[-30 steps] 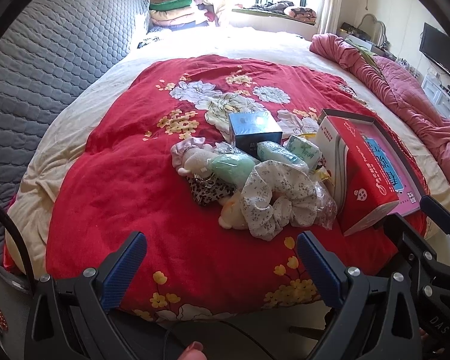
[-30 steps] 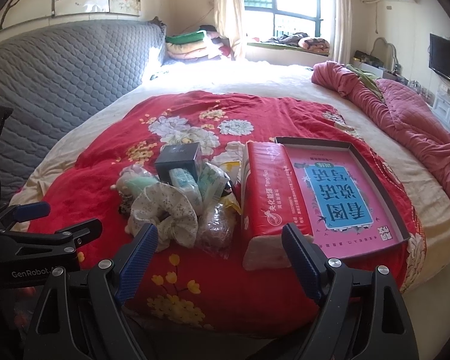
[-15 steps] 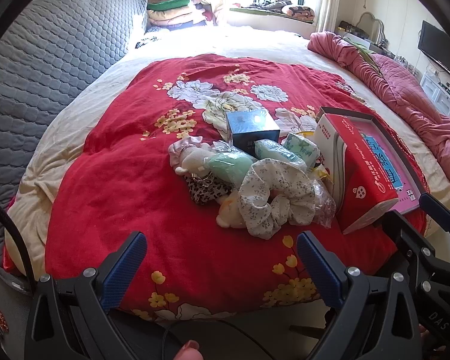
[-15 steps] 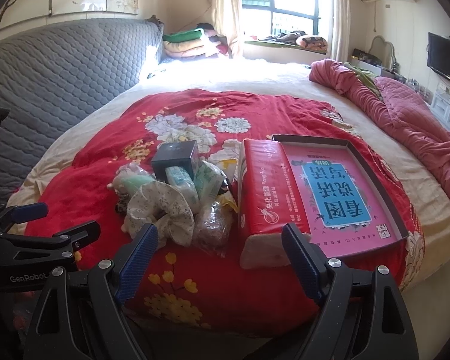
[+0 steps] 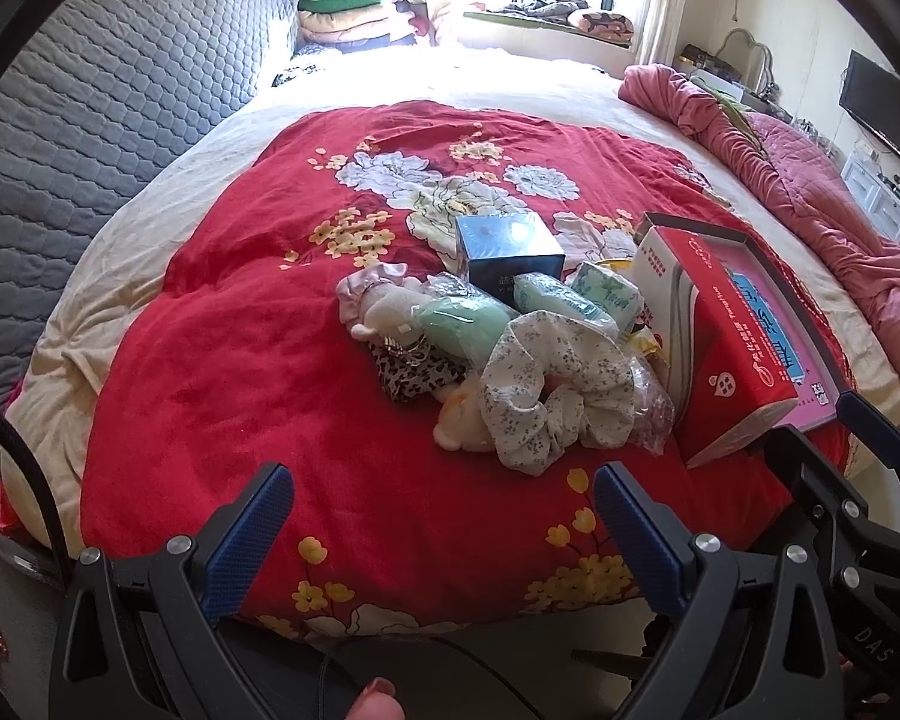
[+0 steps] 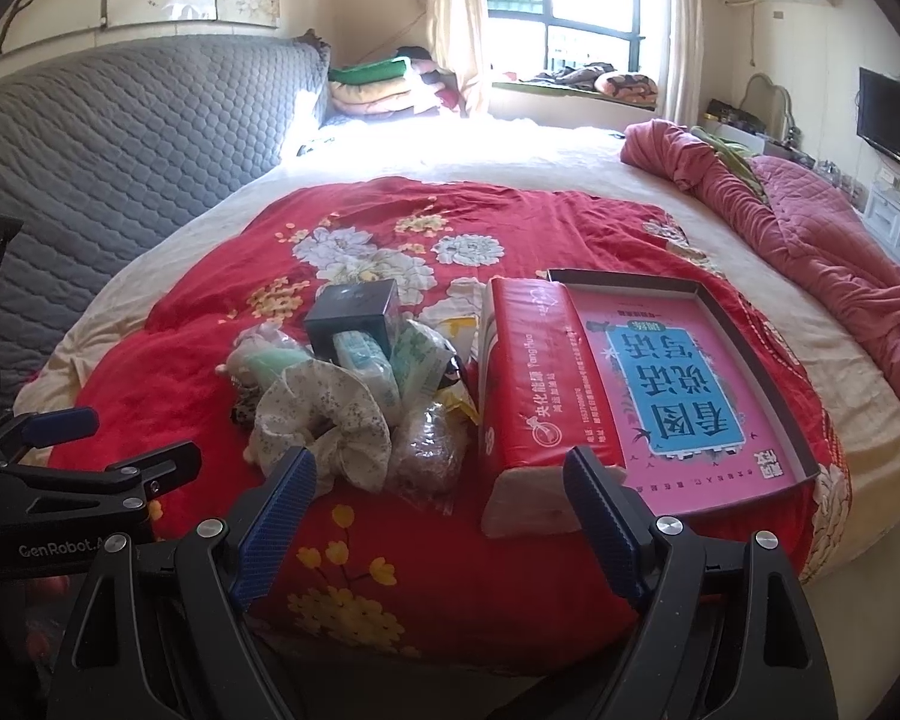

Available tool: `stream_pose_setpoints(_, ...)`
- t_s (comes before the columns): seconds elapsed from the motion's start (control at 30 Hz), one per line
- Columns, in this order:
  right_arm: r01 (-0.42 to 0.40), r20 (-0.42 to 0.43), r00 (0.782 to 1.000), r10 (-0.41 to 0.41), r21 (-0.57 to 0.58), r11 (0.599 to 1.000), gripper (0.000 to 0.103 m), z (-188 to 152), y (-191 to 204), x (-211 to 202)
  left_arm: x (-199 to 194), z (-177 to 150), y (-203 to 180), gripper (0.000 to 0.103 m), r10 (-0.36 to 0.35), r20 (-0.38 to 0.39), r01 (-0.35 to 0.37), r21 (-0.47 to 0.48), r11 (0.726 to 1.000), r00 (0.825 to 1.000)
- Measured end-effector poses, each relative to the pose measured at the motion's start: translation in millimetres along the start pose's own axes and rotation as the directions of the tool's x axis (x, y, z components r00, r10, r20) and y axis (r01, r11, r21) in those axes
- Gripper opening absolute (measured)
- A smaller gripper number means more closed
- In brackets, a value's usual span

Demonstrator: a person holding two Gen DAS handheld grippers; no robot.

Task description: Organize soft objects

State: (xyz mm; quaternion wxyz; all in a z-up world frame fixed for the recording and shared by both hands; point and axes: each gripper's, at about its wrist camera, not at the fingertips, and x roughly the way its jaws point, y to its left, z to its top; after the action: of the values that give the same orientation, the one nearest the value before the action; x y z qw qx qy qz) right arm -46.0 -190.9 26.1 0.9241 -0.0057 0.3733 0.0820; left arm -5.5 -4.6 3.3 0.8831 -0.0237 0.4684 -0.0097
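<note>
A pile of soft things lies on the red floral blanket [image 5: 222, 372]: a white floral scrunchie [image 5: 549, 387] [image 6: 324, 414], a pink scrunchie [image 5: 369, 288], a leopard-print piece [image 5: 414, 375], a green pouch in plastic [image 5: 462, 318], small tissue packs [image 5: 609, 294] [image 6: 417, 360] and a dark box [image 5: 507, 249] [image 6: 351, 312]. A red tissue pack [image 5: 726, 354] [image 6: 534, 396] leans on a pink box lid [image 6: 684, 384]. My left gripper [image 5: 438, 531] is open and empty, short of the pile. My right gripper [image 6: 441, 516] is open and empty, near the red pack's front end.
The bed has a grey quilted headboard [image 5: 90, 96] on the left and a bunched pink quilt [image 6: 810, 228] on the right. Folded bedding [image 6: 378, 87] is stacked by the window. The left gripper's body [image 6: 60, 492] shows at the left of the right wrist view.
Both grippers have edged a little closer to the pile and the red pack. Both stay open and nothing on the bed has moved.
</note>
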Motion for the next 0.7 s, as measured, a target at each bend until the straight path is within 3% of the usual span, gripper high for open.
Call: stream_pose_setpoints(0.7, -0.014, -0.022, 1.0, 0.012, -0.084, 0.996, 0.085, -0.4, 23.5, 28.9, 20.8, 0.9, 20.8, 0.101, -0.013, -0.036, 0.011, -0.061, 0.998, 0.999)
